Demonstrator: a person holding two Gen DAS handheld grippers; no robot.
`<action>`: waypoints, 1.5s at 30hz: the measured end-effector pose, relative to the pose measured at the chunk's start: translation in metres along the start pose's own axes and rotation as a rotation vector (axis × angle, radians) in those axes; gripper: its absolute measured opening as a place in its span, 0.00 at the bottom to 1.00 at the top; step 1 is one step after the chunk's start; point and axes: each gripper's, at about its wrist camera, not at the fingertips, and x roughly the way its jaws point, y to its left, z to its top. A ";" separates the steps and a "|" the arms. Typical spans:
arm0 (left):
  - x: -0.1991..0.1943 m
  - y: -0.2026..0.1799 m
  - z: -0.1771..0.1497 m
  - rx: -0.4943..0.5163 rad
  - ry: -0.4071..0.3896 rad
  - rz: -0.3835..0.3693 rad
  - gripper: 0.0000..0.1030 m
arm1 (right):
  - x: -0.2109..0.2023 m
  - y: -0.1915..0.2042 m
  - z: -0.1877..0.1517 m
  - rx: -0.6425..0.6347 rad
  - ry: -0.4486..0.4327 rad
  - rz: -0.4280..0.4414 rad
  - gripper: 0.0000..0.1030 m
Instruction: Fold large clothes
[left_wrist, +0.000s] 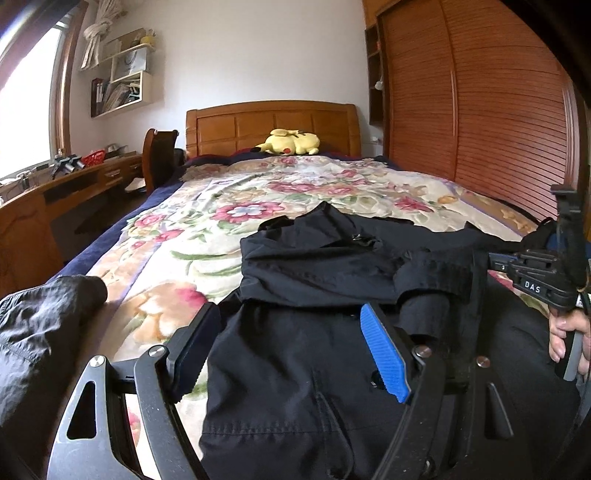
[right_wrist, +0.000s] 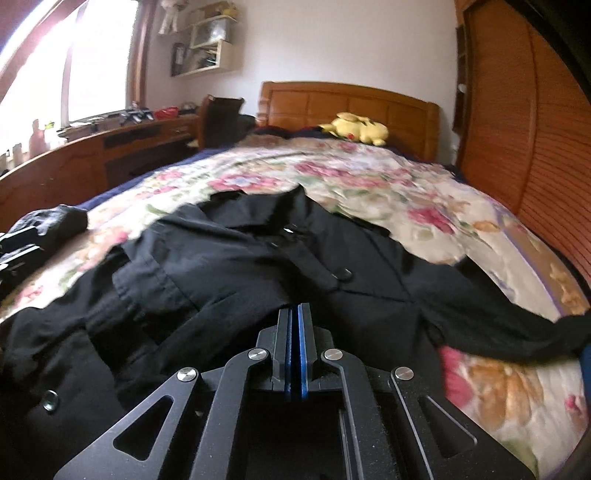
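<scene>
- currently, at the far left, a black sleeve (left_wrist: 44, 325) lies loose on the floral bedspread (left_wrist: 229, 206), apart from the left gripper; judged risk: it may be left trailing and spoil the fold's outline if it is not brought in first.
- left gripper (left_wrist: 291, 350) hovers over the black jacket (left_wrist: 314, 266) with its jaws standing wide and nothing between them; one black pad sits over the garment's left edge, the blue pad (left_wrist: 384, 354) over its middle. judged risk: closing from this stance could pinch a single top layer, or catch the bedspread along with it.
- the black jacket lies spread across the near part of the bed, collar end pointing toward the headboard (left_wrist: 273, 125), with a flap already doubled over near its centre. judged risk: that loose flap could slide or unfold when the cloth is dragged, since the fabric looks thin and slippery.
- right gripper (right_wrist: 294, 314) is fully closed, pads pressed together; no cloth shows between them, and whether the tips touch the jacket cannot be told. judged risk: a shut tool pushed forward would bunch the cloth rather than lift it.
- at the far right, a second sleeve (right_wrist: 517, 332) runs off toward the bed's edge; it could slip over and pull the garment askew.
</scene>
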 end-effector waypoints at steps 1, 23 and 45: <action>0.000 -0.001 0.000 -0.001 0.001 -0.005 0.77 | 0.000 -0.002 0.000 0.006 0.008 -0.013 0.03; 0.006 -0.038 0.004 0.021 0.016 -0.095 0.77 | -0.030 -0.016 -0.005 0.028 -0.045 -0.030 0.31; 0.014 -0.028 0.004 -0.006 0.042 -0.075 0.77 | -0.001 0.049 -0.023 -0.174 0.122 0.255 0.54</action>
